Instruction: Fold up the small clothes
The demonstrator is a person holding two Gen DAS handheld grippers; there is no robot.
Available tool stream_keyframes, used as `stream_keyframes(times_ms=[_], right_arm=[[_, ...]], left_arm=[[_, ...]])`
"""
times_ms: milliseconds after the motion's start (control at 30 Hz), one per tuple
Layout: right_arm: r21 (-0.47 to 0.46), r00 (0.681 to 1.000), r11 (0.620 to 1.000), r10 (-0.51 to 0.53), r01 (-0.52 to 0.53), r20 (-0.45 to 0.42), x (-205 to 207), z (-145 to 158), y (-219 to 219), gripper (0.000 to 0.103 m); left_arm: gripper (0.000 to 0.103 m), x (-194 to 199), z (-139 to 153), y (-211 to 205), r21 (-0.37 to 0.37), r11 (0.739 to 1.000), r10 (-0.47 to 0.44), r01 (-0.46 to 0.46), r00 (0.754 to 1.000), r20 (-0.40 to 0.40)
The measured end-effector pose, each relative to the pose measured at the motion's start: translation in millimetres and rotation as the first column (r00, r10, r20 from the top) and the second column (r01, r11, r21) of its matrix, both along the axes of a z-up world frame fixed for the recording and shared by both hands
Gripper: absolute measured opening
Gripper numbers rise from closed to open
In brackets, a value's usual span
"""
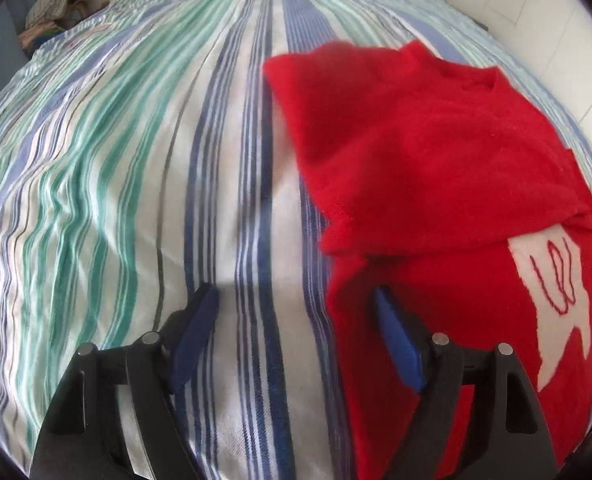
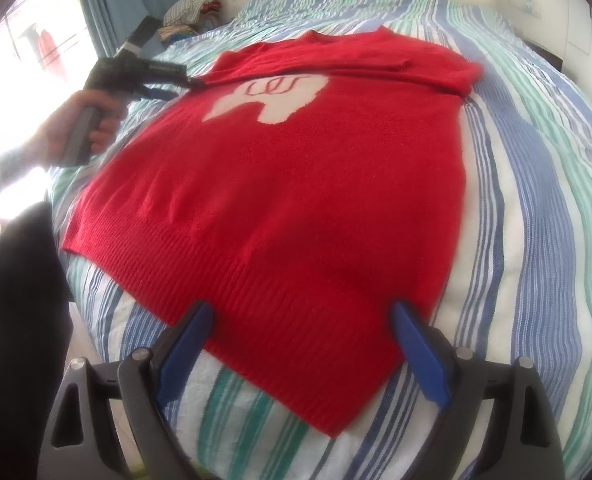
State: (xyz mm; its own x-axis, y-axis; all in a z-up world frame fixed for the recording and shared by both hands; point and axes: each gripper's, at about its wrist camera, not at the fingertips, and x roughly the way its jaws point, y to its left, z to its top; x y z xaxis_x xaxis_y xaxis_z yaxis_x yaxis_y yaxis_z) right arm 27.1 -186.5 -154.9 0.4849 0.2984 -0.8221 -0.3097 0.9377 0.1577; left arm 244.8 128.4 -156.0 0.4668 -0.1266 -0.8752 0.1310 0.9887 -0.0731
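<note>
While your left hand-held gripper [image 1: 296, 300] hangs released at the left edge of the red sweater [image 2: 279, 192] on the bed [image 2: 536, 200], its folded sleeve [image 2: 336, 70] may slide back; your right hand-held gripper [image 2: 302, 314], gaping above the near hem, could bunch it.

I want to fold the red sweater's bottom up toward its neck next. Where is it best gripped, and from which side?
Probably the ribbed hem of the red sweater, from the near end. It lies flat as a free edge on the striped bedsheet, right before the open right gripper. The open left gripper could take the hem's other corner.
</note>
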Motion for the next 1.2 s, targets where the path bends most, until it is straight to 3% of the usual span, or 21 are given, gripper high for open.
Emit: stream_keyframes(times_ms=[167,300,600,767,833,900,967,1200], right_arm=[[0.001,1.0,1.0,-0.022,0.022,0.004,-8.4,13.3,-11.8,0.089],[0.029,0.985,0.991,-0.131,0.128,0.109,-11.5,39.0,-40.1,0.089],[-0.026,0.891,0.921,-0.37,0.39,0.264,35.4,62.1,-119.6,0.089],[-0.125,0.867,0.881,-0.408,0.456,0.285,62.0,44.5,-149.1,0.089],[-0.155,0.869,0.868,-0.429,0.472,0.246,70.1,25.9,-157.3,0.089],[-0.134,0.866,0.86,-0.469,0.493,0.174,74.1,3.6,-167.9,0.092],[-0.079,0.852,0.859,-0.484,0.506,0.2,66.5,-3.9,-173.5,0.096],[-0.073,0.857,0.866,-0.473,0.495,0.207,67.2,-8.3,-173.4,0.101]], left_arm=[[0.082,-36.4,28.6,26.6,-0.085,0.994,0.073,-0.07,0.997,0.026],[0.094,-70.0,45.0,42.3,-0.113,0.987,0.123,-0.113,0.989,0.078],[0.095,-86.6,7.0,61.9,-0.049,0.968,0.25,-0.245,0.959,0.132],[0.098,-87.6,-2.1,62.2,-0.051,0.969,0.246,-0.242,0.964,0.103],[0.099,-85.4,-8.6,63.0,-0.053,0.97,0.242,-0.238,0.967,0.075],[0.102,-84.4,-10.9,64.3,-0.07,0.968,0.245,-0.24,0.967,0.072],[0.102,-84.0,-14.3,64.4,-0.085,0.967,0.246,-0.239,0.966,0.075],[0.103,-81.2,-20.5,56.1,-0.043,0.971,0.24,-0.237,0.967,0.09]])
